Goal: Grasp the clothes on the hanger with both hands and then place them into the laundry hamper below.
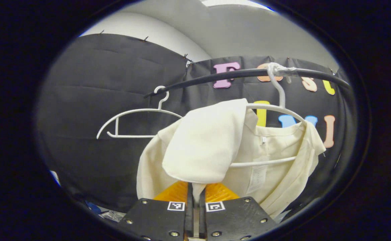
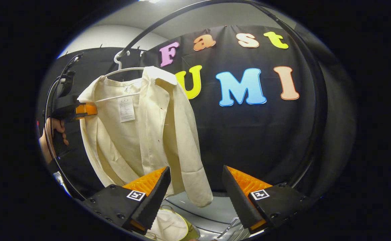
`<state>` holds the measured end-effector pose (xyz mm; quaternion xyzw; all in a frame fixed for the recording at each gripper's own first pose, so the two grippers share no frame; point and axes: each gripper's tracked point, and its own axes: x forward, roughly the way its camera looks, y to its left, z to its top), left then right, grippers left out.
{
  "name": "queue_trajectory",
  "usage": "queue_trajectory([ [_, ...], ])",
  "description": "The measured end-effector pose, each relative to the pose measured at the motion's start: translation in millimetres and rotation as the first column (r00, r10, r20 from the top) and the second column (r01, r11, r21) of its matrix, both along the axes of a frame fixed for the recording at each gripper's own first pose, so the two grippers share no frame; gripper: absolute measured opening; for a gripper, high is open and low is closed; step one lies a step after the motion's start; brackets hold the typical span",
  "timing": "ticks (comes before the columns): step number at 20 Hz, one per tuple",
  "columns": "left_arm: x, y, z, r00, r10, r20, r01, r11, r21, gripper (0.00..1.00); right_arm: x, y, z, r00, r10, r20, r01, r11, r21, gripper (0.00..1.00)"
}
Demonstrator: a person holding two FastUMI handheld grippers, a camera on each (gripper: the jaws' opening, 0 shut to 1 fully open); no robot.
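Shirt: I see the cream cotton shirt [image 2: 138, 127] draped on its white wire hanger [image 1: 276, 108].
Left hand-held gripper [image 1: 195, 194]: clenched on the shoulder fabric, ready to lift it off.
Right hand-held gripper [image 2: 195, 192]: released, jaws wide below the hanger, near the hem.
Hamper [image 2: 168, 226]: below the hanger, waiting.

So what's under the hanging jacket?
In the right gripper view, below the cream jacket, a hamper's rim with pale cloth inside; the right gripper covers the rest.
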<state>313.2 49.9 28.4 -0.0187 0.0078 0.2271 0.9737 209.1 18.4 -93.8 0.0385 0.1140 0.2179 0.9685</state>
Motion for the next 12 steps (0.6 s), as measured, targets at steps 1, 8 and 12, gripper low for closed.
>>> queue_trajectory([
  [1, -5, -1, 0, 1.0, -0.01, 0.014, 0.01, 1.0, -0.021, 0.01, -2, 4, 3, 1.0, 0.01, 0.003, -0.01, 1.0, 0.006, 0.98],
  [8, -16, -12, 10, 0.998, -0.066, -0.001, 0.066, 0.997, 0.032, 0.01, 11, 77, 59, 0.991, 0.124, 0.041, -0.128, 0.984, 0.12, 0.93],
  [12, -23, -12, 15, 0.992, -0.128, -0.005, 0.128, 0.992, 0.011, 0.01, 7, 124, 98, 0.984, 0.143, 0.103, -0.157, 0.978, 0.139, 0.98],
])
